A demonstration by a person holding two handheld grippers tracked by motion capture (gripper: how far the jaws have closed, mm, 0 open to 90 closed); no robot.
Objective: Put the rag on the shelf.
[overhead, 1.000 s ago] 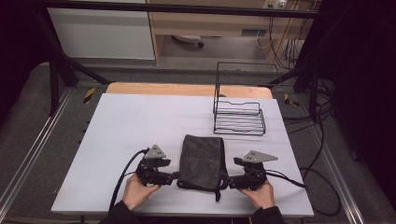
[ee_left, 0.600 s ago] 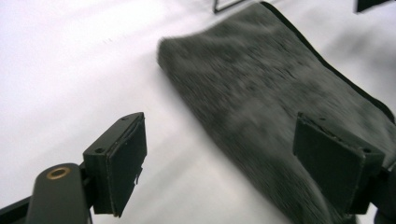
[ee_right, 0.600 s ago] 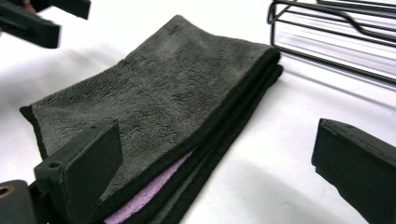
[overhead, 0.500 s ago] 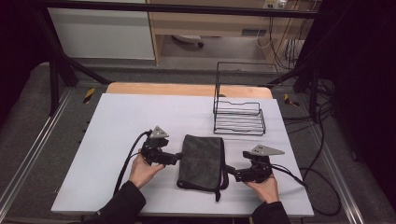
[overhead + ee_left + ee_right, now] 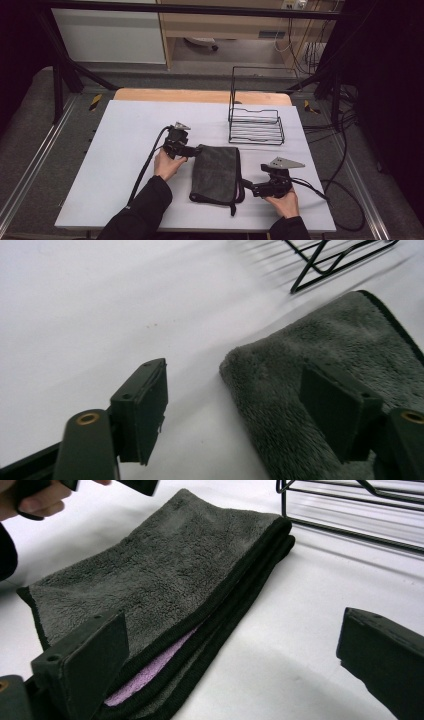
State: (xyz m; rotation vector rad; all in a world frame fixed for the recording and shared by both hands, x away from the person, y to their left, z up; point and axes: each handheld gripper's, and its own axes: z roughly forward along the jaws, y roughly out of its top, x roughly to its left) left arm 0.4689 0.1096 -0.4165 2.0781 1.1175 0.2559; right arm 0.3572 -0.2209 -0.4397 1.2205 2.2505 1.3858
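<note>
1. The left gripper stands at the far left corner of a folded dark grey towel on the white table; its jaws gape, one pad on bare table, the other over the pile, having just been closing without yet pinching cloth.
2. The towel lies flat near the table's front edge, several layers stacked, a strip of purple showing between them in the right gripper view.
3. The right gripper sits at the towel's near right edge, jaws spread wide after opening, nothing clamped.
4. Judged step: taking hold for another fold or a lift; next, each gripper must bite its edge.
5. The black wire basket beyond the towel holds nothing.
</note>
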